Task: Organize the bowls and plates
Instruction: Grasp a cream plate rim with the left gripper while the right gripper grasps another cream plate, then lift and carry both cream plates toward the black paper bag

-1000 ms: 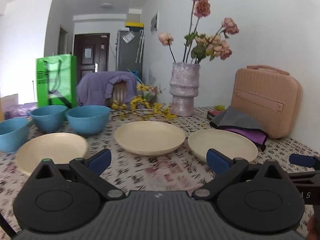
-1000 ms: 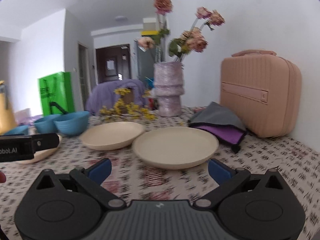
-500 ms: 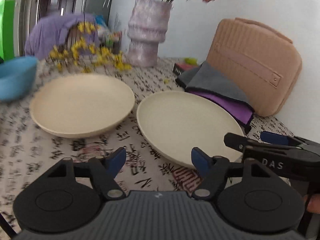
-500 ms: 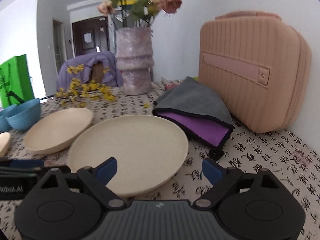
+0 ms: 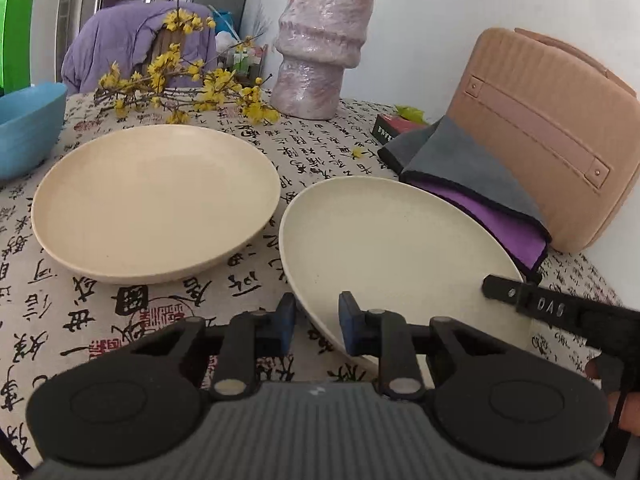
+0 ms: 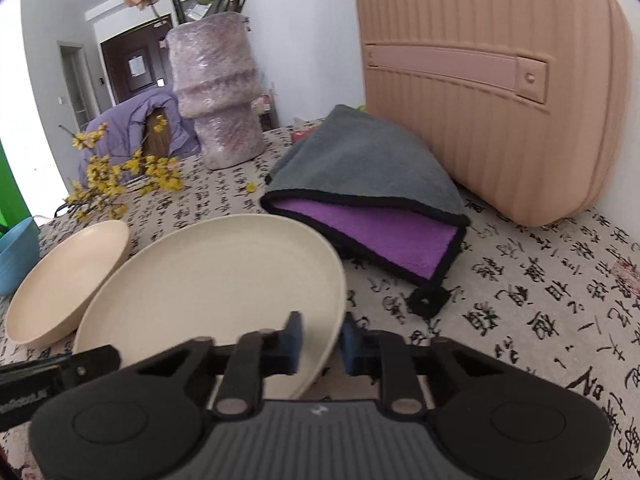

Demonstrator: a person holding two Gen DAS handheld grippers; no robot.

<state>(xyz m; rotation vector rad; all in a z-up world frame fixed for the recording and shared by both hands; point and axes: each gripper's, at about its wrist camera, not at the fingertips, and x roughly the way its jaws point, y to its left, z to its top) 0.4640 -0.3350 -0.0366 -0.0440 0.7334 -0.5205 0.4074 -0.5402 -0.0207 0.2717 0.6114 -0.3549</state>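
Our left tongs (image 5: pixel 317 326) are clenched on the near left rim of the cream plate (image 5: pixel 396 252), blue pads either side of its edge, and our right tongs (image 6: pixel 321 340) pinch the same plate (image 6: pixel 216 280) at its near right rim, so we hold it from both sides with its near edge tipped up off the table (image 6: pixel 540 280). Just left of the left tongs, a second cream plate (image 5: pixel 156 200) lies flat on the calligraphy-print cloth, close beside the held one. Farther left sits a blue bowl (image 5: pixel 28 128). Ahead of the right tongs, a folded grey and purple cloth (image 6: pixel 372 200) lies just beyond the held plate, and a pink ribbed case (image 6: pixel 500 80) stands behind it. Ahead of the left tongs, past both plates, we see yellow blossom twigs (image 5: pixel 180 88) and a wrapped lilac vase (image 5: pixel 320 40).
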